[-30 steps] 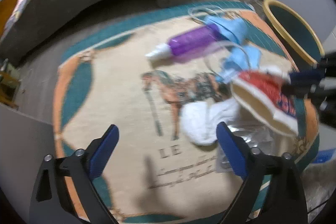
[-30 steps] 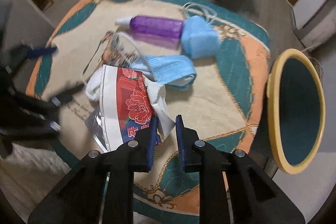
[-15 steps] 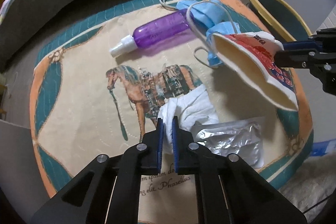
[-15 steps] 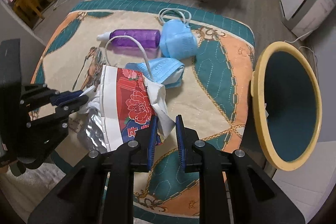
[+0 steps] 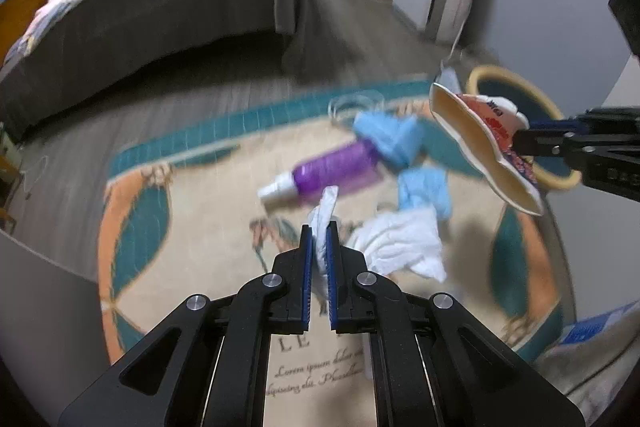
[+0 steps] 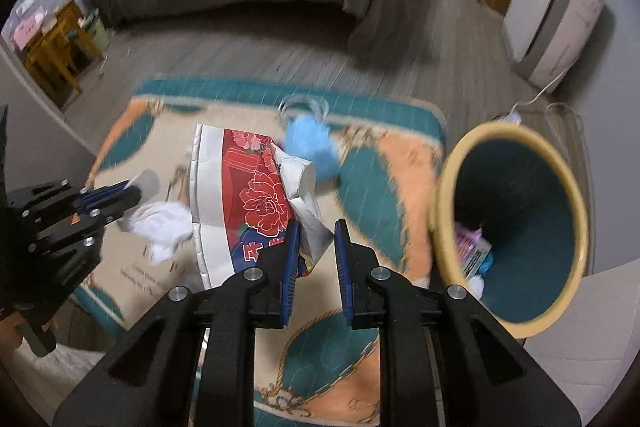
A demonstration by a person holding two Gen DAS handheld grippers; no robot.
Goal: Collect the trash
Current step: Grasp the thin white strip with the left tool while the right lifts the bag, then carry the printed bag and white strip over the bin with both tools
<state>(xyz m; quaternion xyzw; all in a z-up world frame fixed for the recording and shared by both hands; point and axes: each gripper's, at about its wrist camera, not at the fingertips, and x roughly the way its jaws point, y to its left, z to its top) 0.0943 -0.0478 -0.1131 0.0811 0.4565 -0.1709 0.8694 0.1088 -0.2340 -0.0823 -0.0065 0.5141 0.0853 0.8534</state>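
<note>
My right gripper [image 6: 316, 243] is the one nearer the bin [image 6: 440, 195]: the yellow-rimmed, teal-lined mouth gapes just to the right of my right jaws, tipped toward me, with a few scraps already lying at its bottom. Those jaws are drawn close and pinch the lower corner of the red flowered packet [image 6: 256, 195], whose long side runs up and away from them, so the free end hangs out to the left, on the far side from the bin. To drop it in I judge I must swing right and let that trailing length follow over the rim rather than catch on it.

My left gripper [image 5: 319, 247] has just been closing, and its jaws now squeeze a twist of the white tissue [image 5: 400, 243], one tail poking up between them and the bulk drooping to their right above the rug [image 5: 132, 207]. From here the bin sits well off to the right, beyond the packet and my other gripper, so this hand should wait its turn.

Left on the rug: the purple spray bottle [image 5: 332, 171], lying crosswise with its white cap to the left, and two blue face masks [image 5: 388, 135] beside it
</note>
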